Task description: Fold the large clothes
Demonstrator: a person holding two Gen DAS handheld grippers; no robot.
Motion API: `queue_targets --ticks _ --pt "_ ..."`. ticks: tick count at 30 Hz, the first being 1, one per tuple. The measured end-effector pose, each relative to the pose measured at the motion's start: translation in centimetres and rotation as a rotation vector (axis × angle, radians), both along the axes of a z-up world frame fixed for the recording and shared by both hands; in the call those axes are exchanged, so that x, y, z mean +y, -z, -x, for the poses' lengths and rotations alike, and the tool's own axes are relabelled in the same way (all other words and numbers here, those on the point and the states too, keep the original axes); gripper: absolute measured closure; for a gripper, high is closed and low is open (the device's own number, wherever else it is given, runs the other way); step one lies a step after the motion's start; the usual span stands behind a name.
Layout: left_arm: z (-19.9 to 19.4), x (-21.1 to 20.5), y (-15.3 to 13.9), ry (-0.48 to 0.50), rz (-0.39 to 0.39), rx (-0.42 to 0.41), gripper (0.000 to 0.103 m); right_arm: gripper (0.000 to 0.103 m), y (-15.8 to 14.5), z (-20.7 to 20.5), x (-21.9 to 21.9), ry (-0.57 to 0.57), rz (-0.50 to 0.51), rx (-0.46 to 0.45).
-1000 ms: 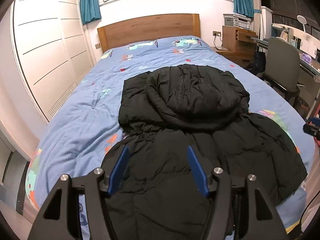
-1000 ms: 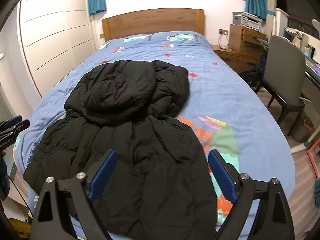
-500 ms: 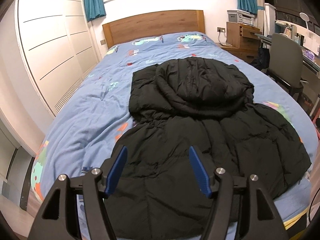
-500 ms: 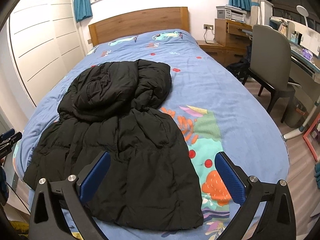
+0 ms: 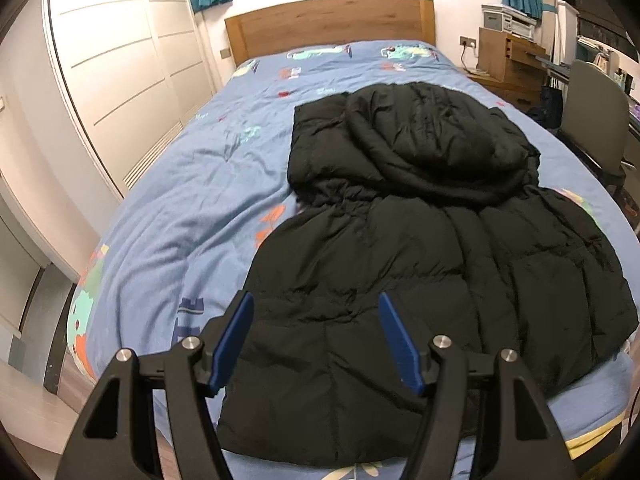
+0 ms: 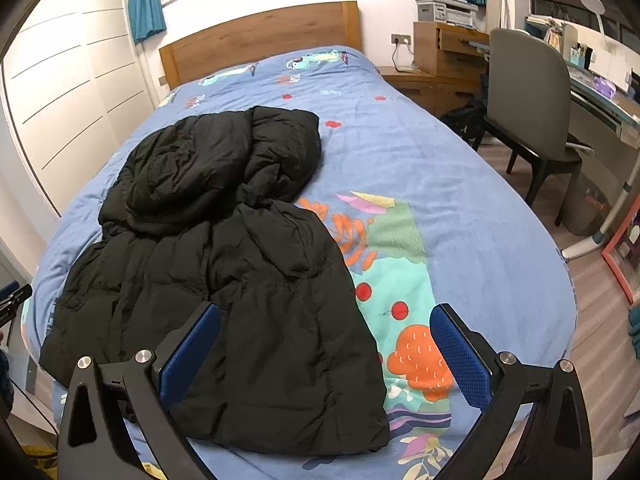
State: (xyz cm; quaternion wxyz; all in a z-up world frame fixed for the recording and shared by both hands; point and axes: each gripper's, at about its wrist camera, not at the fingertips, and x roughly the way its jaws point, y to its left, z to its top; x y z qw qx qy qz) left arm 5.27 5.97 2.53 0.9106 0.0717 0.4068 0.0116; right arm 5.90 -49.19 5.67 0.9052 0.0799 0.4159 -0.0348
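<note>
A black hooded puffer jacket point(image 5: 420, 240) point(image 6: 224, 264) lies spread on the blue patterned bed point(image 5: 180, 220) point(image 6: 460, 220). Its hood points to the headboard and its hem lies at the foot edge nearest me. My left gripper point(image 5: 316, 304) hangs open above the hem's left part, and nothing is between its blue pads point(image 5: 236, 332). My right gripper point(image 6: 325, 312) is open very wide above the jacket's lower right corner. One of its pads point(image 6: 192, 344) is over the black fabric and the other over the bedspread. Neither gripper touches the jacket.
White wardrobe doors point(image 5: 120, 60) run close along the bed's left side. A wooden headboard point(image 5: 332, 24) closes the far end. To the right are a nightstand point(image 6: 440, 56), a grey chair point(image 6: 528, 100), a desk and a lamp base point(image 6: 584, 248) on the wooden floor.
Both grippers have sunk toward the hem at the foot of the bed, the left drifting left and the right drifting right. The right jaws have spread wider.
</note>
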Motion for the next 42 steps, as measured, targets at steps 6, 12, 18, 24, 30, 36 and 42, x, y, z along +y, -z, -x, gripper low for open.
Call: queue_targets --ticks 6,12,18,24,30,36,42 --pt "-0.6 0.5 0.7 -0.015 -0.002 0.023 0.039 0.001 0.7 -0.4 -0.3 0.01 0.002 0.02" --pt "-1.1 1.1 1.4 -0.034 -0.007 0.046 0.039 0.0 1.1 -0.8 -0.8 0.02 0.005 0.035" --pt "-1.5 1.9 2.3 -0.053 -0.003 0.071 0.039 0.0 1.8 -1.0 -1.1 0.028 0.003 0.054" --pt "-1.7 3.2 3.3 -0.071 0.003 0.1 0.039 0.001 2.5 -1.1 -1.4 0.035 0.0 0.072" --pt "-2.5 7.0 5.6 -0.095 0.083 0.187 0.039 0.001 3.2 -1.1 -2.0 0.043 0.0 0.095" --pt "-2.7 12.6 8.5 -0.115 0.261 0.254 0.039 0.001 4.1 -1.0 -2.6 0.052 -0.027 0.126" --pt "-2.5 16.4 11.4 -0.038 0.573 0.298 0.039 0.001 5.8 -1.3 -2.8 0.026 -0.087 0.174"
